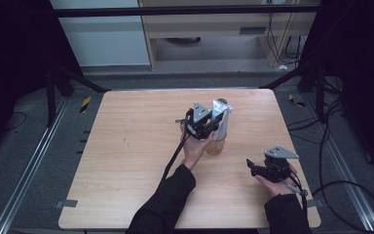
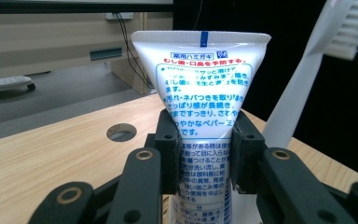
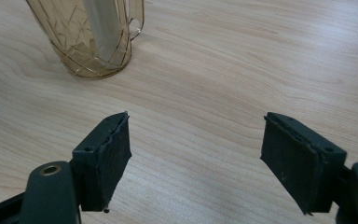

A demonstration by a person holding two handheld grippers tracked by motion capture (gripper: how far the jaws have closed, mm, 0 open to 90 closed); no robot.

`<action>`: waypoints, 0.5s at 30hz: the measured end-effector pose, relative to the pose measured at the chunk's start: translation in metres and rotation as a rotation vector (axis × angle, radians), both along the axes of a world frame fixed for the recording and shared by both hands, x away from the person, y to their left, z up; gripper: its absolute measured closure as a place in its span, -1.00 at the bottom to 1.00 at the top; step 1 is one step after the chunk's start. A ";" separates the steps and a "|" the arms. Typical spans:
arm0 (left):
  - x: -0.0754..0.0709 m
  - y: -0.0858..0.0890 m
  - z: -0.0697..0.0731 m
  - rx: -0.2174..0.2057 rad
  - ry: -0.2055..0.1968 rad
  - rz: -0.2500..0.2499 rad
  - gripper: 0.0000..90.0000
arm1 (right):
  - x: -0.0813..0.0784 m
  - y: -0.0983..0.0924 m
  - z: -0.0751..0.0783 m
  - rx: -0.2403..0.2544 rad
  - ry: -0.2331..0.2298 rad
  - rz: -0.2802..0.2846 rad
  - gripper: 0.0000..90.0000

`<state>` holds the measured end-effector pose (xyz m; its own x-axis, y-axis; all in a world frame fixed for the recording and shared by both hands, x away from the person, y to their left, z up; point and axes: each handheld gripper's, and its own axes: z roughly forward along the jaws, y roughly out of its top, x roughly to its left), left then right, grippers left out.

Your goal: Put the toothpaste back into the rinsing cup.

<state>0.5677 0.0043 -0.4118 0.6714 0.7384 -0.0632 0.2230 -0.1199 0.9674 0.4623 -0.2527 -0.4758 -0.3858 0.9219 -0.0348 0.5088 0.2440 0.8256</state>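
A: What is hard to make out here?

B: In the high view the amber cup (image 1: 216, 145) is mostly behind the left gripper (image 1: 213, 127) and the person's hand, so I cannot tell whether the toothpaste tube (image 1: 222, 117) reaches its bottom. In the left gripper view the tube (image 2: 201, 88) runs off the bottom edge, and the white toothbrush (image 2: 307, 70) is cut by the top right corner, its bristles blurred.

A: Any writing?

B: The tube carries blue and red Japanese print below a blue stripe on its flat crimped end. The characters are too small for me to read with certainty. I see no brand name.

A: And the grippers?

B: The left gripper (image 2: 204, 154) has its pads pressed on both sides of the tube, which stands upright with the crimp on top, over the cup near the middle of the wooden table (image 1: 126, 146). The right gripper (image 3: 196, 161) hangs above bare wood with its jaws wide apart, nothing between them. Its view shows the cup (image 3: 91, 35) standing on the table farther off, a pale stem inside, its rim cut off at the top.
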 end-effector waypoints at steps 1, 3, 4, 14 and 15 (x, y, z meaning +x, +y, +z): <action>0.000 0.000 -0.001 0.006 0.000 -0.002 0.51 | 0.000 0.000 0.000 -0.002 -0.001 0.003 -0.47; -0.002 0.001 -0.004 0.013 0.005 -0.003 0.51 | 0.000 0.001 -0.001 -0.005 0.002 0.004 -0.47; -0.002 0.001 -0.005 0.018 0.005 -0.003 0.51 | 0.000 0.001 -0.001 -0.003 0.003 0.003 -0.47; -0.005 0.005 -0.015 0.047 0.033 -0.007 0.49 | 0.000 0.000 0.000 -0.009 0.002 0.003 -0.48; -0.005 0.005 -0.016 0.054 0.036 -0.009 0.48 | 0.000 0.001 -0.001 -0.009 0.001 0.003 -0.48</action>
<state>0.5630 0.0092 -0.4277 0.6757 0.7357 -0.0481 0.2564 -0.1734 0.9509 0.4626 -0.2520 -0.4763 -0.3890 0.9202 -0.0426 0.5090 0.2532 0.8227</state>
